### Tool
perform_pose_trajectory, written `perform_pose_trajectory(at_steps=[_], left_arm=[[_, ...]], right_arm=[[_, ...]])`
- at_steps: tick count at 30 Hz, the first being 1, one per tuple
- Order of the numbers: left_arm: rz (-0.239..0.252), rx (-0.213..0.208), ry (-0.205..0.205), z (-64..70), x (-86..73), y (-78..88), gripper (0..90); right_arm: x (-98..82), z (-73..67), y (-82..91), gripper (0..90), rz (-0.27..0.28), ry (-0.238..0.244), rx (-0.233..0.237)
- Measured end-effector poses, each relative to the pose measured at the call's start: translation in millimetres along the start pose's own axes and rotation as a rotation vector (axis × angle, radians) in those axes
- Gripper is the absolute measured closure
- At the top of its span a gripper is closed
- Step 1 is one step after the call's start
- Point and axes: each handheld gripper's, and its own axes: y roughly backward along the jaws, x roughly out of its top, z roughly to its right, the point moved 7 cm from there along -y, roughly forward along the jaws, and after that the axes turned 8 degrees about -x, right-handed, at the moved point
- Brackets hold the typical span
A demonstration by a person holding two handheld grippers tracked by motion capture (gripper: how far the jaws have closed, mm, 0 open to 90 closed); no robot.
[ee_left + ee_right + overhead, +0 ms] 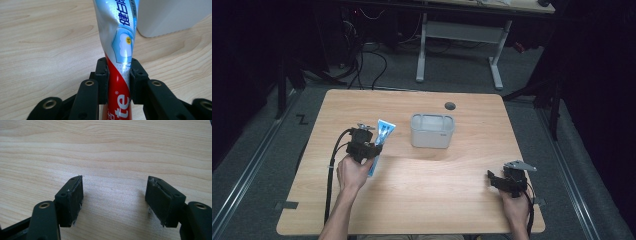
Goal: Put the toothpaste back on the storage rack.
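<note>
My left tongs (pixel 117 80) squeeze the toothpaste tube (pixel 117 37) near the white box (pixel 432 131). My right tongs (pixel 115 195) gape wide over the table (pixel 112 150).

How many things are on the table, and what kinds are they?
Toothpaste tube, held in the left gripper: 1
White container: 1
Grippers, counting the open right gripper: 2
Total: 4
</note>
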Motion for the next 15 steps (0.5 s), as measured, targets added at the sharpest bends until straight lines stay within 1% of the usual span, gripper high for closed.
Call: perform_pose_trajectory(at_steps=[4, 6, 9, 15], left_arm=[[0.024, -0.011, -0.015, 3.8, 5.1, 3.9, 73.2], [0.037, -0.028, -0.019, 6.2, 7.6, 6.1, 73.3], [0.046, -0.029, -0.028, 8.3, 9.6, 7.0, 73.3], [0.064, -0.046, -0.048, 13.2, 15.2, 7.6, 73.3]], right_arm=[[0.0, 0.0, 0.0, 30.8, 0.0, 0.0, 0.0], [0.0, 0.0, 0.0, 30.8, 0.0, 0.0, 0.0], [0.0, 0.0, 0.0, 30.8, 0.0, 0.0, 0.0], [0.0, 0.0, 0.0, 30.8, 0.0, 0.0, 0.0]])
